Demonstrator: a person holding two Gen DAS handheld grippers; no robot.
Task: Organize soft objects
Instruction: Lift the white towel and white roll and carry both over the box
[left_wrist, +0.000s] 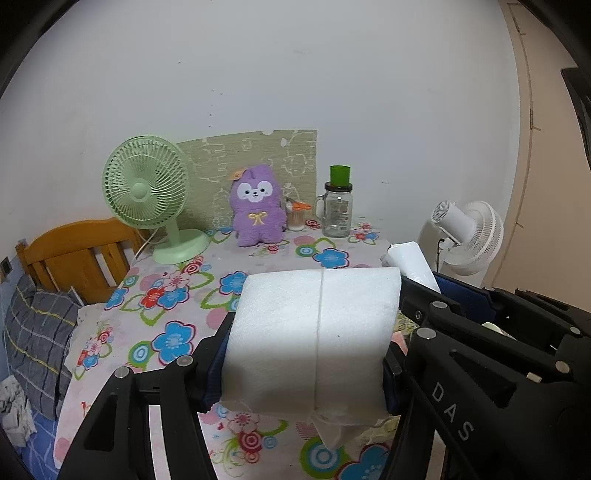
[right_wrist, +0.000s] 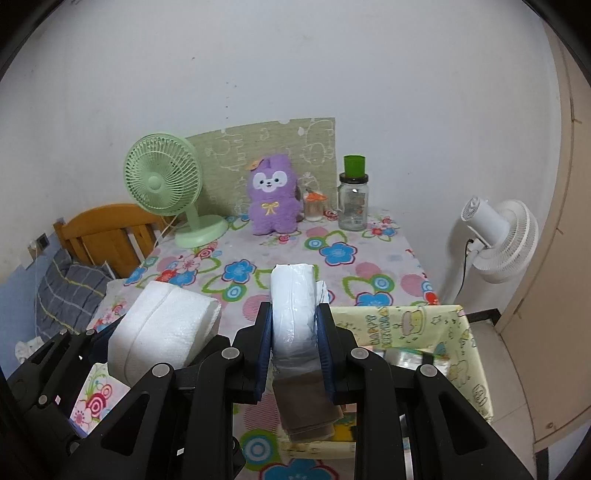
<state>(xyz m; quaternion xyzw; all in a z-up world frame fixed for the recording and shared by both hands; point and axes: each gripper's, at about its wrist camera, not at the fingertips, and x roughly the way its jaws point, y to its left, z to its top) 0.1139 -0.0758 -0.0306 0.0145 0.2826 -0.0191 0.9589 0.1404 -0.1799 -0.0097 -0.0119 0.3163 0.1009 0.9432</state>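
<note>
While both soft bundles hang over the floral table (right_wrist: 332, 266), neither looks put away: the left gripper (left_wrist: 306, 354) clamps a white paper-towel stack (left_wrist: 314, 332), the right gripper (right_wrist: 293, 347) pinches a plastic-wrapped white pack (right_wrist: 293, 314). Placement seems left, perhaps in the yellow birthday-print box (right_wrist: 461, 354) at four o'clock, while the purple plush toy (right_wrist: 273, 195) sits untouched at twelve o'clock.

Black plastic claw (right_wrist: 293, 339) linkages, silver round pivot screws, blue finger pads (right_wrist: 264, 347), white "DAS" lettering

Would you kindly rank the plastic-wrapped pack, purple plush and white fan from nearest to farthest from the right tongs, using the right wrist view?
1. Plastic-wrapped pack, clamped in the right tongs.
2. Purple plush, far table edge, centre.
3. White fan, right, off the table; close to the plush.
</note>
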